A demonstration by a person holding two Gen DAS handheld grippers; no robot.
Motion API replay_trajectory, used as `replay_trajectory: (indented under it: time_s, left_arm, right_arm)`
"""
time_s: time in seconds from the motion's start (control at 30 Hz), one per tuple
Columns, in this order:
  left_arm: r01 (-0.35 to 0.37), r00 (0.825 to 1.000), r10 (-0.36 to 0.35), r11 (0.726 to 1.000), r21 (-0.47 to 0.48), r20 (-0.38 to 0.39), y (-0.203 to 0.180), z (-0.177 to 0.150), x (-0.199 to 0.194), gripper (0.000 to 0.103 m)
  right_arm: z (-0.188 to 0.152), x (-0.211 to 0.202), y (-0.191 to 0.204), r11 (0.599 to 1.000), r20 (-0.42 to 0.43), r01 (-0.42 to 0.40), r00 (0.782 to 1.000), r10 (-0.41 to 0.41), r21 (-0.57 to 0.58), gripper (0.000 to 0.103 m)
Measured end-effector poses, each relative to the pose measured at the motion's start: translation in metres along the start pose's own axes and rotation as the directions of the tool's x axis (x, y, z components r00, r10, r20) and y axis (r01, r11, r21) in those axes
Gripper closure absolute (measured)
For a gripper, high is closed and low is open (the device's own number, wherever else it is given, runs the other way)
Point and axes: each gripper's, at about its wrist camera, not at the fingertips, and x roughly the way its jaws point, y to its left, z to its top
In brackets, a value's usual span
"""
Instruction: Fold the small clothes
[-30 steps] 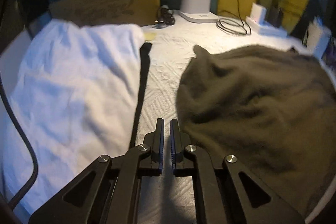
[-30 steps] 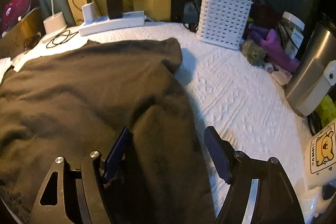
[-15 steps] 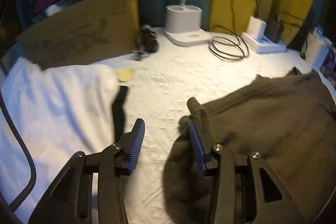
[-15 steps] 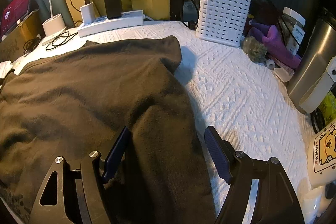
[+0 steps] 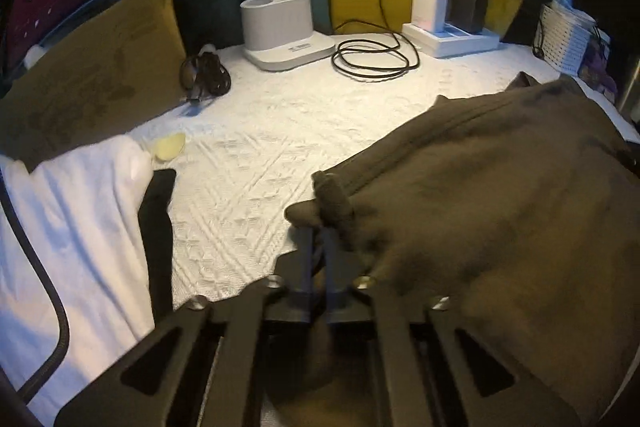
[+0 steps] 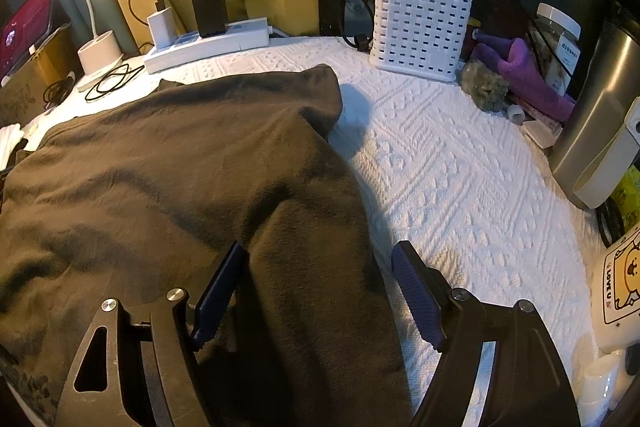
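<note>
A dark olive garment lies spread on the white textured table cover. In the left wrist view my left gripper is shut on the garment's near left corner, and a bunched tip of cloth sticks up past the fingertips. In the right wrist view the same garment fills the left half. My right gripper stands open over its right edge, with a ridge of fabric lying between the fingers and not pinched.
A white cloth and a black strap lie at the left. A cardboard box, lamp base, coiled cable and power strip line the back. A white basket, purple cloth, steel container and mug stand at the right.
My left gripper moved right from the gap beside the white cloth, opened at the garment's corner, then closed on it. The right gripper has stayed put.
</note>
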Motion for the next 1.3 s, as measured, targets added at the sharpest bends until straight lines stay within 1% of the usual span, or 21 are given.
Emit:
replay_trajectory:
  time_s: [0.03,0.1,0.2,0.27,0.37,0.43,0.5,0.53,0.57,0.6,0.63,0.67,0.7,0.77,0.87,0.93,0.97,1.07,1.1,1.23,1.3]
  left_arm:
    - [-0.016,1.0,0.016,1.0,-0.013,0.012,0.002,0.0,-0.001,0.102]
    - [-0.065,0.997,0.068,0.994,-0.085,0.037,0.016,-0.002,-0.003,0.102]
    - [-0.17,0.982,0.182,0.964,-0.202,0.044,0.046,-0.007,-0.002,0.102]
    - [-0.209,0.974,0.223,0.944,-0.257,0.028,0.063,-0.012,-0.003,0.102]
    - [-0.224,0.969,0.244,0.924,-0.309,0.028,0.076,-0.015,-0.008,0.102]
    - [-0.196,0.976,0.216,0.928,-0.318,0.03,0.075,-0.017,-0.015,0.101]
    - [-0.158,0.984,0.174,0.94,-0.302,0.028,0.067,-0.016,-0.02,0.1]
    - [-0.13,0.989,0.143,0.949,-0.288,0.023,0.062,-0.017,-0.022,0.096]
    - [-0.108,0.993,0.118,0.954,-0.28,0.017,0.058,-0.019,-0.025,0.081]
    - [-0.075,0.997,0.081,0.959,-0.275,0.012,0.051,-0.022,-0.027,0.069]
    - [-0.054,0.998,0.059,0.96,-0.275,0.011,0.047,-0.023,-0.028,0.044]
    - [-0.032,0.999,0.036,0.961,-0.274,0.01,0.043,-0.026,-0.029,0.035]
    - [-0.015,1.0,0.016,0.964,-0.266,0.002,0.039,-0.029,-0.029,0.035]
    - [-0.01,1.0,0.004,0.97,-0.244,-0.026,0.03,-0.032,-0.026,0.035]
    - [0.007,1.0,-0.013,0.969,-0.245,-0.023,0.022,-0.03,-0.025,0.035]
    - [0.017,1.0,-0.019,0.972,-0.234,-0.005,0.017,-0.026,-0.029,0.035]
    - [0.016,1.0,-0.017,0.975,-0.22,0.001,0.014,-0.024,-0.031,0.035]
    - [0.029,0.999,-0.026,0.983,-0.18,0.02,0.004,-0.015,-0.031,0.035]
    - [0.036,0.999,-0.033,0.984,-0.172,0.023,0.001,-0.011,-0.029,0.035]
    - [0.052,0.999,-0.051,0.983,-0.174,0.014,-0.004,0.0,-0.016,0.035]
    - [0.057,0.998,-0.057,0.983,-0.175,0.004,-0.006,0.004,-0.009,0.035]
  right_arm:
    - [0.0,0.0,0.0,1.0,0.0,-0.001,1.0,0.001,0.0,0.025]
    - [0.0,0.0,0.0,1.0,0.0,-0.001,1.0,0.001,0.001,0.024]
    - [0.0,0.0,0.0,1.0,0.0,-0.002,1.0,0.002,0.002,0.024]
    - [0.0,0.0,0.0,1.0,0.0,-0.002,1.0,0.002,0.002,0.024]
    - [0.0,0.0,0.0,1.0,0.0,-0.002,1.0,0.002,0.002,0.024]
    - [0.0,0.0,0.0,1.0,0.0,-0.002,1.0,0.002,0.001,0.024]
    - [0.0,0.0,0.0,1.0,0.002,0.0,1.0,0.0,0.001,0.024]
    - [0.0,-0.001,0.0,1.0,0.005,0.002,1.0,-0.002,0.002,0.024]
    - [0.0,-0.003,-0.001,1.0,0.012,0.005,1.0,-0.005,0.006,0.024]
    - [0.001,-0.005,-0.003,1.0,0.02,0.008,1.0,-0.008,0.015,0.024]
    - [0.002,-0.007,-0.005,1.0,0.029,0.008,1.0,-0.009,0.025,0.024]
    - [0.004,-0.01,-0.007,0.999,0.041,0.004,0.999,-0.005,0.033,0.024]
    - [0.006,-0.013,-0.009,0.999,0.054,0.001,0.999,-0.004,0.038,0.024]
    - [0.015,-0.018,-0.013,0.999,0.081,-0.002,0.997,-0.002,0.041,0.024]
    - [0.035,-0.018,-0.017,1.0,0.102,-0.011,0.995,0.009,0.025,0.024]
    - [0.05,-0.011,-0.021,0.998,0.114,-0.05,0.992,0.047,0.023,0.025]
    - [0.058,-0.006,-0.024,0.997,0.112,-0.068,0.992,0.064,0.03,0.026]
    - [0.083,0.014,-0.029,0.996,0.102,-0.08,0.992,0.076,0.033,0.048]
    - [0.089,0.02,-0.029,0.996,0.099,-0.085,0.992,0.081,0.035,0.049]
    - [0.109,0.051,-0.03,0.986,0.053,-0.159,0.986,0.156,0.051,0.052]
    - [0.117,0.072,-0.027,0.975,0.002,-0.214,0.977,0.214,0.056,0.053]
